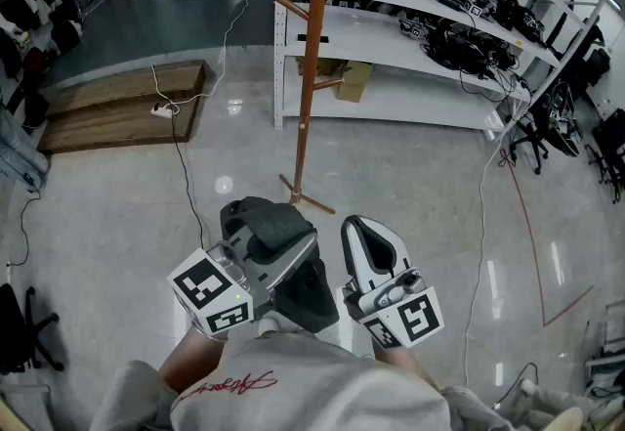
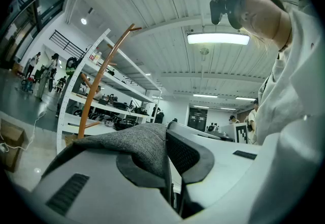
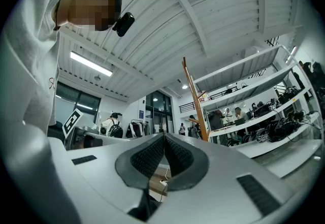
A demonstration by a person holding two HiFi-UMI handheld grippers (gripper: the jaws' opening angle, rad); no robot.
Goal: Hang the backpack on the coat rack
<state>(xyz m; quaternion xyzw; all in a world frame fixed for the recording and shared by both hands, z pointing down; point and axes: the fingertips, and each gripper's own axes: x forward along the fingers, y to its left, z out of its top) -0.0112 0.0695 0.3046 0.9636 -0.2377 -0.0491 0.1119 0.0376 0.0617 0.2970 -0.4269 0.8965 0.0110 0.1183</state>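
Backpack fabric [image 2: 137,147] clamped in left tongs [image 2: 170,141], right tongs [image 3: 163,141] empty

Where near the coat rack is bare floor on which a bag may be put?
Bare: the glossy pale floor right of the tall wooden coat rack, in front of the white metal shelves. Crowded: left of it, a thin black cable crosses.

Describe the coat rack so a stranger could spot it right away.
Find the long white shelving unit ahead. At its left end, just in front, stands the coat rack: a tall orange-brown wooden pole with short angled pegs and crossed feet, the only wooden upright among white frames.
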